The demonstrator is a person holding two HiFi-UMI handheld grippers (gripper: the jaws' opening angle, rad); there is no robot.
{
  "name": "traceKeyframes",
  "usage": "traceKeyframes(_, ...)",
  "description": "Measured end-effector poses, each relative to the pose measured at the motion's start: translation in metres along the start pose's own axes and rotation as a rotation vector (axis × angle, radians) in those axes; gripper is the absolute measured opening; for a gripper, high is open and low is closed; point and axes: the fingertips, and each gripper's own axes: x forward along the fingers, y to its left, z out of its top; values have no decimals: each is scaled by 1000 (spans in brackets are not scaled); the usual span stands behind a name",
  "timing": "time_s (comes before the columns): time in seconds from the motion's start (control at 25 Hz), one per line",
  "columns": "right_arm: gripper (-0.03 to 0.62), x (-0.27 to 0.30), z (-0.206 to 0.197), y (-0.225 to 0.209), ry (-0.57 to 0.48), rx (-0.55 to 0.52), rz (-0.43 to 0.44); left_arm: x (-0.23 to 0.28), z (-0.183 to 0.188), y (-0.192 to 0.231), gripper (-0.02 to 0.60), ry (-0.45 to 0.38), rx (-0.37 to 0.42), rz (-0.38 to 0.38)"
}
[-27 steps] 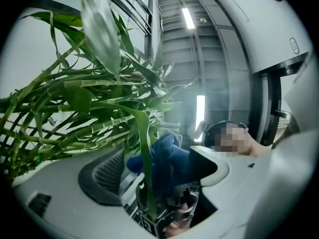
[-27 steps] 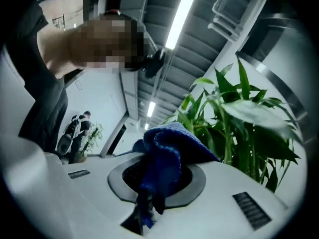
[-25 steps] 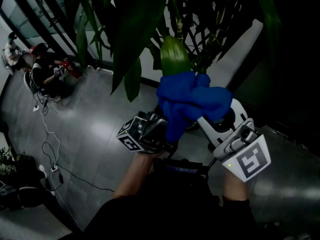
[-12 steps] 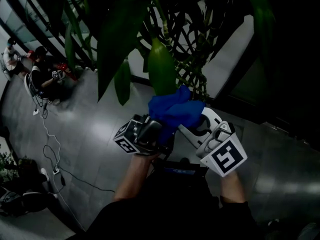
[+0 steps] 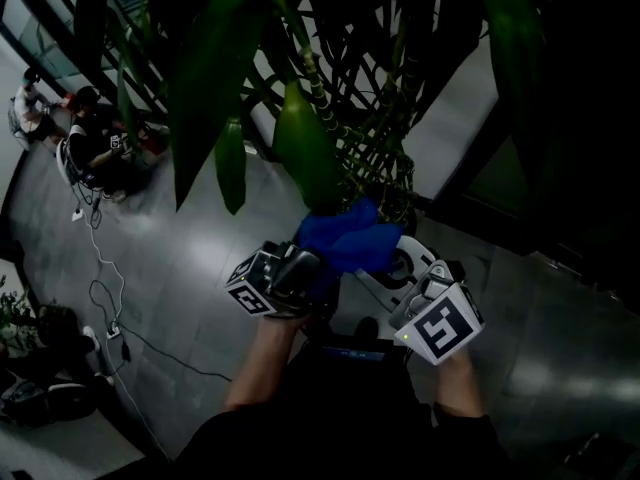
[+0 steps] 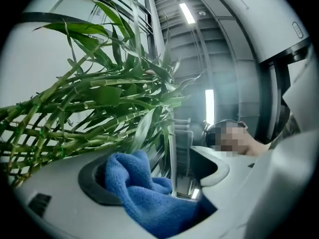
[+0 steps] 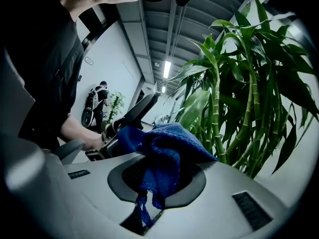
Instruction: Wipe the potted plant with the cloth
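Wiping is looking under way but nowhere near done, by my reading: the cloth (image 5: pixel 345 236) is sitting bunched just under the tip of one broad leaf (image 5: pixel 303 153), low on the plant (image 5: pixel 340 78). The many other leaves above are hanging well clear of it, and which are already clean I cannot tell. Right tongs (image 7: pixel 154 183) are biting down on the cloth, a blue tail trailing into the seam between the jaws. Left tongs (image 6: pixel 167 176) are standing apart, the cloth lying in the gap and leaning on one jaw, the other jaw showing bare. Counting: one cloth, one plant with many green stalks (image 6: pixel 75 113), two tongs, and two people (image 5: pixel 95 138) sitting far off on the floor (image 5: pixel 180 258) at the left of the head view.
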Motion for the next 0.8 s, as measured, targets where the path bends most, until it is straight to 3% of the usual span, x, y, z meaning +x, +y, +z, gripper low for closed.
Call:
traceKeyframes(0.2,72,-12,-27,1,61,50,33,-20,-4,7,408,-12,34,77)
traceKeyframes(0.4,72,-20,-37,-5,2,102,28,-36,-1,6,408,-21,82,143)
traceKeyframes(0.48,72,-26,-38,-7,-41,167,10,-44,-1,4,408,-26,89,165)
traceKeyframes(0.6,72,-42,-39,-20,-103,284,-45,-52,8,-4,408,-33,108,184)
traceKeyframes(0.8,71,-78,-9,-57,-289,317,-242,-52,43,-32,408,-37,167,128)
